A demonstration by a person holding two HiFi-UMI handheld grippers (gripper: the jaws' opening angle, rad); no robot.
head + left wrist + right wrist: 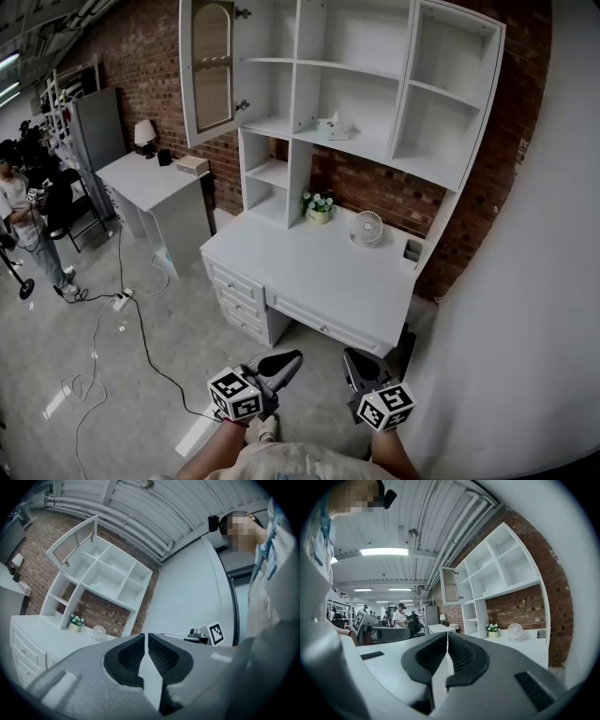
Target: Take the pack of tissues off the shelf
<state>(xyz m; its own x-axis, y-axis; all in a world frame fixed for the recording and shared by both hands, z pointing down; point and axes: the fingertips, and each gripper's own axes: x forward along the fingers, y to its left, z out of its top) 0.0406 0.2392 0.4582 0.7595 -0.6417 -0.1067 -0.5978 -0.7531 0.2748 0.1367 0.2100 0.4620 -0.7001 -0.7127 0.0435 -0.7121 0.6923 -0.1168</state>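
A white desk (309,272) with a shelf unit (361,84) on top stands against a red brick wall (375,192). The pack of tissues (330,125) lies on the lower board of the unit's middle column, left of that board's centre, well above the desk top. On the desk, a small pot of flowers (318,208) sits at the back edge under the shelves. A round white fan (367,228) stands to its right, and a small open container (412,250) is at the back right corner. The unit's glazed door (211,66) hangs open at the upper left.

The grey floor (112,375) carries loose cables (141,328). A second white table (150,178) with a lamp (144,134) stands further along the wall, and a person (19,220) stands beyond it.

The left gripper (292,356) and the right gripper (349,354) are held low, in front of the desk's front edge. Each has its jaws pressed together with nothing between them.
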